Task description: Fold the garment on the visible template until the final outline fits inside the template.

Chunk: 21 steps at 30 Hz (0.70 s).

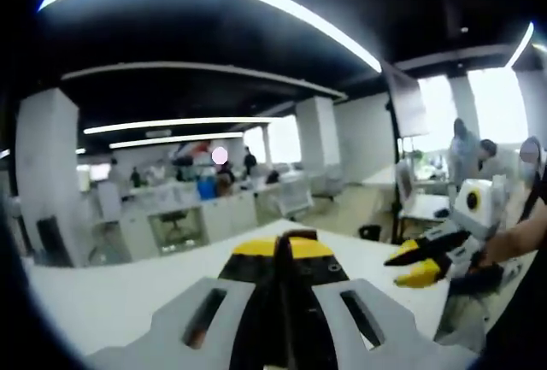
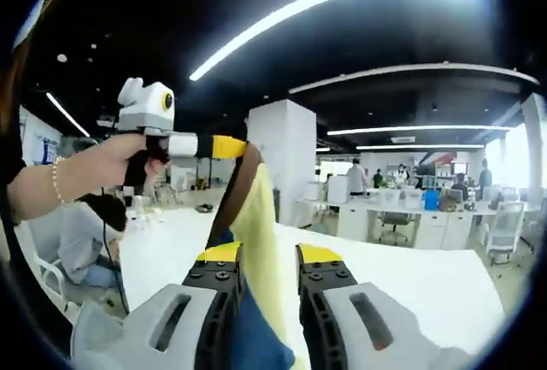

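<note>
Left gripper view: The left gripper (image 1: 286, 255) rises from the bottom edge, with its 2 yellow-tipped jaws pressed together on a thin strip of dark fabric that runs down between them. This is part of the garment (image 1: 282, 302). The jaws sit above a white counter (image 1: 111, 297), which spreads to the left and right. The right gripper (image 1: 419, 263) enters from the right, held by a hand (image 1: 513, 246) over the counter's right edge. Its yellow jaw tips point left; from this angle it cannot be told whether they are closed. Behind the counter lies an open office with desks, chairs, white columns and ceiling light strips. Several people stand or sit in the background.

Right gripper view: The right gripper (image 2: 269, 259) rises from the bottom edge, with 2 yellow-tipped jaws closed on the garment (image 2: 256, 242). The fabric between them is pale yellow with a blue part lower down and a dark brown band along its left edge. It stretches up and away from the jaws to the left gripper (image 2: 231, 146), which holds its far end. A hand (image 2: 115, 161) with a bead bracelet grips the left gripper's handle. The garment hangs in the air above the counter (image 2: 410, 280). A seated person (image 2: 85, 233) is at the counter's left edge.
</note>
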### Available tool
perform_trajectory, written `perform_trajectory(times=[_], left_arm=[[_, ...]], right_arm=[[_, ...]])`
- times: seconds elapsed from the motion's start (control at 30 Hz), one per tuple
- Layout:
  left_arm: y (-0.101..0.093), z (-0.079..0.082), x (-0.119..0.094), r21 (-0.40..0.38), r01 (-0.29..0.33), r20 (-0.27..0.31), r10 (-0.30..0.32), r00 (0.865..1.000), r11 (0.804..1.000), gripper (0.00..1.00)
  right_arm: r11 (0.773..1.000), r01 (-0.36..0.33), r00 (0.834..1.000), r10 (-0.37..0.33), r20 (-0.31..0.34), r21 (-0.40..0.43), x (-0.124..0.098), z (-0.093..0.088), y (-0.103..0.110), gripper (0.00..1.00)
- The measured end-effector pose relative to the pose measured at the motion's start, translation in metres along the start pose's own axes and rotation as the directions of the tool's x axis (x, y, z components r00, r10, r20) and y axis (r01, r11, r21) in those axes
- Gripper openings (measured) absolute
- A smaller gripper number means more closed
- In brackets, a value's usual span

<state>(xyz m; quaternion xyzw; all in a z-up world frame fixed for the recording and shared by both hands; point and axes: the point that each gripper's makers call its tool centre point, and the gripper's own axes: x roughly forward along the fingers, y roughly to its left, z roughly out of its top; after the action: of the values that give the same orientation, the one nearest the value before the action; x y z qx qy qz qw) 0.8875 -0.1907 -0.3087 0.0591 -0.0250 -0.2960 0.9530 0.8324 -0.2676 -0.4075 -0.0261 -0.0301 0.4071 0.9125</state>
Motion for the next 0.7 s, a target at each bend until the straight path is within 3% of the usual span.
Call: perform_trajectory(times=[0.07, 0.13, 0.23, 0.3, 0.37, 0.53, 0.6, 0.7], left_arm=[[-0.001, 0.002, 0.001, -0.001, -0.007, -0.006, 0.007, 1.0, 1.0, 0.0], [-0.001, 0.004, 0.003, 0.004, -0.024, -0.019, 0.024, 1.0, 1.0, 0.0], [-0.003, 0.005, 0.005, 0.008, -0.033, -0.027, 0.033, 0.999, 0.999, 0.0], [-0.004, 0.006, 0.007, 0.005, -0.039, -0.025, 0.039, 0.999, 0.999, 0.0], [-0.004, 0.007, 0.008, 0.002, -0.04, -0.026, 0.04, 0.999, 0.999, 0.0], [-0.009, 0.01, 0.011, -0.009, -0.037, -0.025, 0.036, 0.999, 0.999, 0.0], [-0.012, 0.012, 0.012, -0.013, -0.033, -0.023, 0.033, 0.999, 0.999, 0.0], [-0.013, 0.015, 0.013, -0.018, -0.034, -0.024, 0.033, 0.999, 0.999, 0.0]], right_arm=[[0.999, 0.029, 0.998, -0.028, -0.064, 0.017, 0.002, -0.009, 0.007, 0.36], [0.998, 0.062, 0.997, -0.062, -0.042, -0.008, 0.004, -0.003, 0.015, 0.33], [0.981, 0.109, 0.992, -0.117, -0.04, -0.163, 0.006, 0.002, 0.029, 0.31], [0.975, 0.107, 0.993, -0.113, -0.023, -0.194, 0.01, 0.005, 0.043, 0.3], [0.952, 0.114, 0.991, -0.127, -0.029, -0.285, 0.015, 0.005, 0.05, 0.26], [0.921, 0.132, 0.987, -0.155, -0.036, -0.367, 0.027, 0.0, 0.054, 0.23], [0.891, 0.131, 0.983, -0.175, -0.061, -0.436, 0.032, -0.006, 0.052, 0.23], [0.89, 0.152, 0.979, -0.194, -0.056, -0.43, 0.039, -0.008, 0.049, 0.22]])
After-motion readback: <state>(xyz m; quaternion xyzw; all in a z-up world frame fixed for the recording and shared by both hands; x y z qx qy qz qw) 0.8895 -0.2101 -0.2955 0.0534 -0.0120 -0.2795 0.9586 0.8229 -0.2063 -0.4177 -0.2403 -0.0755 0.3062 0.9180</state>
